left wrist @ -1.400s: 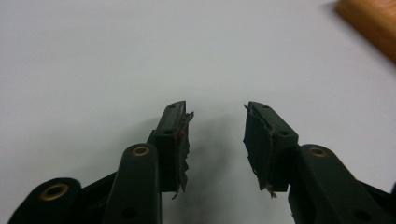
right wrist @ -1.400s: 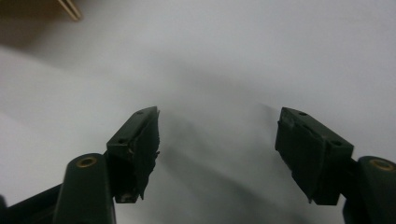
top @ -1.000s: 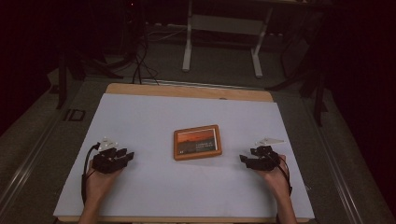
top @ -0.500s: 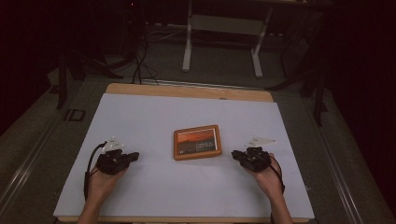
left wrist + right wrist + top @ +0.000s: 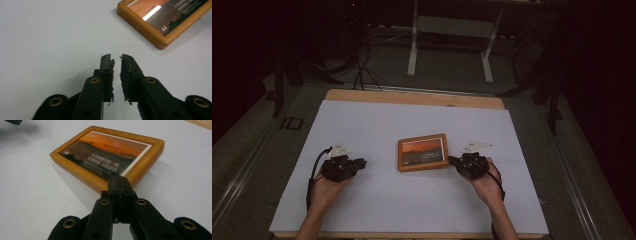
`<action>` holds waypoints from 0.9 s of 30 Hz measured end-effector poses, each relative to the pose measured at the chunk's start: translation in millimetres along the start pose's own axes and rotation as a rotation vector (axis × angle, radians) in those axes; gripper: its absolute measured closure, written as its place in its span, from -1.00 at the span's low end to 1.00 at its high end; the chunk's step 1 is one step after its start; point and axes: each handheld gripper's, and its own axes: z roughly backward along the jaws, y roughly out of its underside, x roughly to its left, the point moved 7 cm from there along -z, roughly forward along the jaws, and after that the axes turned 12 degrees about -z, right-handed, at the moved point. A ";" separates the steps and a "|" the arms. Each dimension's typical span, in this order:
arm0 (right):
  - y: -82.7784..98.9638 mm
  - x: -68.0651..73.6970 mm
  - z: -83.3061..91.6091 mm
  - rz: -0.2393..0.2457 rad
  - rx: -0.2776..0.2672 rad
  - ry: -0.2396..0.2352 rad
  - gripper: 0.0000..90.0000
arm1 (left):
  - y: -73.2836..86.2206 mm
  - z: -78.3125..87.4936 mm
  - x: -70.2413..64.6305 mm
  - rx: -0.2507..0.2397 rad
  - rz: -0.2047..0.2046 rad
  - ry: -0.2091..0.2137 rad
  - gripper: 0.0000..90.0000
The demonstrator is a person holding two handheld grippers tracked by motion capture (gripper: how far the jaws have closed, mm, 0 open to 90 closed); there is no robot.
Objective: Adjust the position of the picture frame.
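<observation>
A wooden picture frame (image 5: 423, 152) with an orange sunset print lies flat in the middle of the white table cover (image 5: 377, 125). My left gripper (image 5: 360, 163) rests on the cover to the frame's left, a hand's width away. In the left gripper view its jaws (image 5: 115, 58) stand open by a narrow gap with nothing between them, and the frame's corner (image 5: 160, 37) lies ahead to the right. My right gripper (image 5: 453, 161) is at the frame's right edge. Its jaws (image 5: 117, 178) are shut on nothing, with the tips right at the frame's near wooden side (image 5: 100, 182).
The cover lies on a wooden table whose bare strip (image 5: 412, 96) shows at the back. Behind the table stand a desk's white legs (image 5: 413, 45) and cables on the dark floor (image 5: 362, 65). Both forearms come in from the bottom edge.
Both grippers have slid inward toward the frame. The right one moved farther, from well right of the frame to its edge. The frame has not moved.
</observation>
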 end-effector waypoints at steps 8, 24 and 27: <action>-5.3 5.9 -21.2 -0.003 0.007 -0.004 1.00 | -13.5 -10.4 -1.9 0.014 -0.019 0.028 0.56; 13.4 4.3 -17.1 -0.027 0.007 -0.033 1.00 | -55.8 -31.4 -9.4 -0.011 -0.059 0.112 0.35; 17.5 4.7 -17.5 -0.032 0.004 -0.029 1.00 | -64.3 -38.8 -10.2 -0.007 -0.072 0.121 0.34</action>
